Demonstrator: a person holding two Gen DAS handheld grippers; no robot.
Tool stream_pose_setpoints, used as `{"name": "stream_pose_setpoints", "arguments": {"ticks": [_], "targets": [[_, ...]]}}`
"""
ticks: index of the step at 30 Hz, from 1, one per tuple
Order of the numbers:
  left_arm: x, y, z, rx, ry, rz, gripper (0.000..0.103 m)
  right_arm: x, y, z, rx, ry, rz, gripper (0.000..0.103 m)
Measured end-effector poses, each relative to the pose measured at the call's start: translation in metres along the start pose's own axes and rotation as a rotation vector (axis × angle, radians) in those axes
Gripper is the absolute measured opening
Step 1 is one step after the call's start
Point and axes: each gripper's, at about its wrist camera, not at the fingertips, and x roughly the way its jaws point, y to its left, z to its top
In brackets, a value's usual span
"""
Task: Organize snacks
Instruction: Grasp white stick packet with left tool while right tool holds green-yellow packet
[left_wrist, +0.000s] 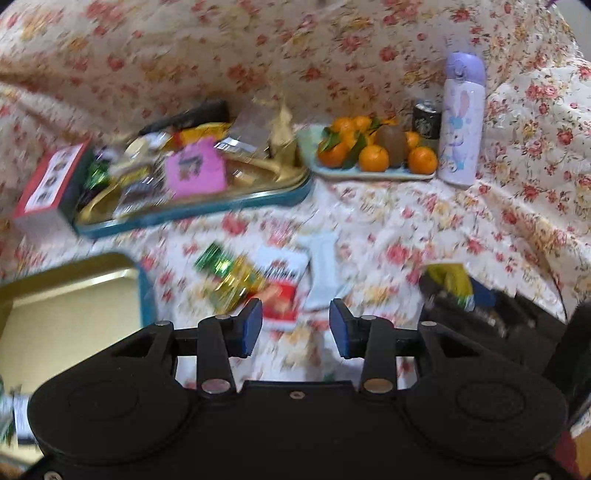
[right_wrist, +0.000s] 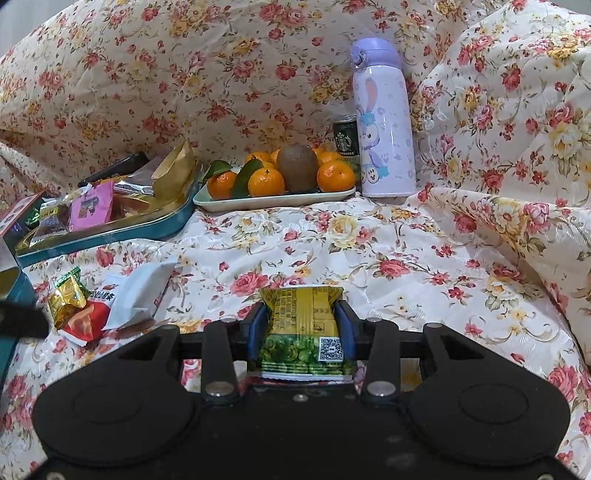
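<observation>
Clearly, the floral cloth (right_wrist: 369, 251) is covering the whole surface and rising in folds behind and to the right, so any carry is needing height to avoid snagging it. Across that cloth, the filled teal tin (right_wrist: 122, 229) at the left is already holding many packets, and I judge it the likely place for the next snack. An open gold-lined tin part (left_wrist: 70, 295) is lying just beside the left gripper (left_wrist: 295, 326), whose jaws are standing apart with nothing between them. Behind, the fruit tray (right_wrist: 273, 201), the purple bottle (right_wrist: 386, 122) and a dark can (right_wrist: 345, 138) are standing close together, well clear of the route leftward. Nearer, a white packet (right_wrist: 136, 291), a red packet (right_wrist: 86, 321) and a gold candy (right_wrist: 66, 299) are lying loose, waiting. Finally, the right gripper (right_wrist: 301, 332) is pinching the yellow-green snack packet (right_wrist: 303, 325) by its sides; lifting it level and keeping a gentle squeeze should be avoiding crushing.
</observation>
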Motion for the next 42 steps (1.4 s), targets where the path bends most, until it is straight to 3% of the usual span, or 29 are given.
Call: {"name": "stream_pose_setpoints", "arguments": {"ticks": [8,30,31,32,33,42], "targets": [[0.03,-0.009,0.027,-0.016,0.055,-0.055,0.048,-0.001,0.0,-0.001,0.015,-0.004,-0.003,0.043],[0.082,-0.021,0.036,-0.031,0.143,-0.028,0.048,-0.004,0.0,-0.003,0.042,-0.008,-0.002,0.043],[0.083,-0.02,0.036,-0.035,0.149,-0.029,0.045,-0.004,0.001,-0.003,0.043,-0.009,-0.003,0.043],[0.083,-0.02,0.035,-0.041,0.151,-0.031,0.032,-0.004,0.001,-0.003,0.044,-0.008,-0.002,0.043],[0.083,-0.019,0.035,-0.044,0.15,-0.032,0.026,-0.004,0.001,-0.003,0.044,-0.008,-0.002,0.043],[0.045,-0.012,0.033,-0.064,0.094,-0.062,0.027,-0.004,0.001,-0.003,0.047,-0.008,0.0,0.043]]}}
